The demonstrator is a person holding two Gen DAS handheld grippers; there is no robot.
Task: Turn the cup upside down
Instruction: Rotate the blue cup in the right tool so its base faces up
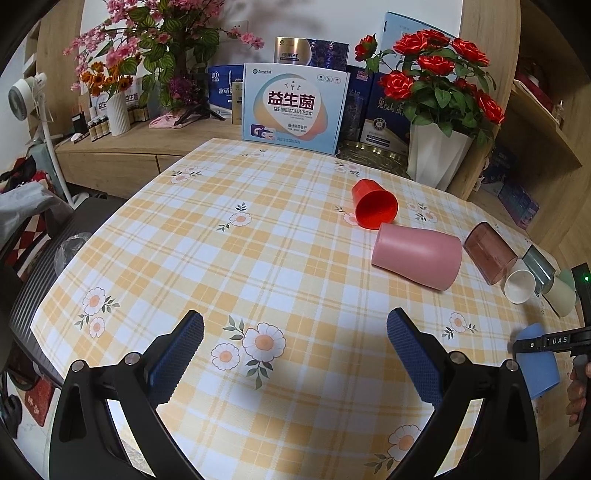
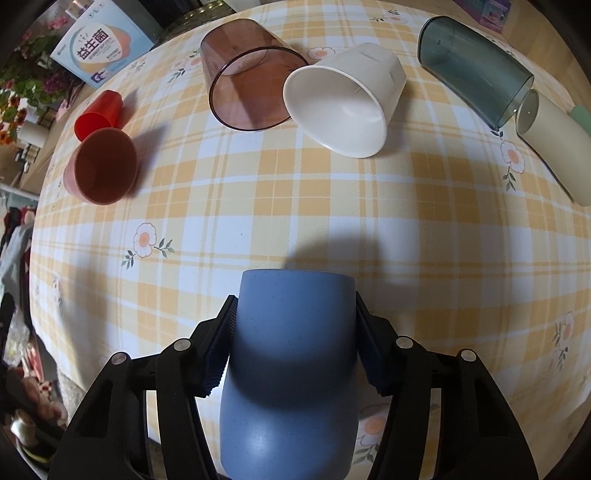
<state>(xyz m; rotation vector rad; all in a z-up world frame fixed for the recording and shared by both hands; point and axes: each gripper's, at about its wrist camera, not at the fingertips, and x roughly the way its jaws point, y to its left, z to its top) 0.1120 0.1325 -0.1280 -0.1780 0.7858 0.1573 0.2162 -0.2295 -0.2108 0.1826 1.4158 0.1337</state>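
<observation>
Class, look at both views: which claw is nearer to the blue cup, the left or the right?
Right. The right claw is shut on the blue cup, pads pressing both sides. The left claw hangs open over bare tablecloth, the cup off to its right.

1. You face a white wall [image 1: 332,22] behind a low wooden sideboard [image 1: 122,155].
2. To your right stand wooden shelves [image 1: 535,122].
3. At your left, a white standing fan [image 1: 26,98] stands near the sideboard.
4. The table [image 1: 221,258] wears a yellow plaid, flower-printed cloth.
</observation>
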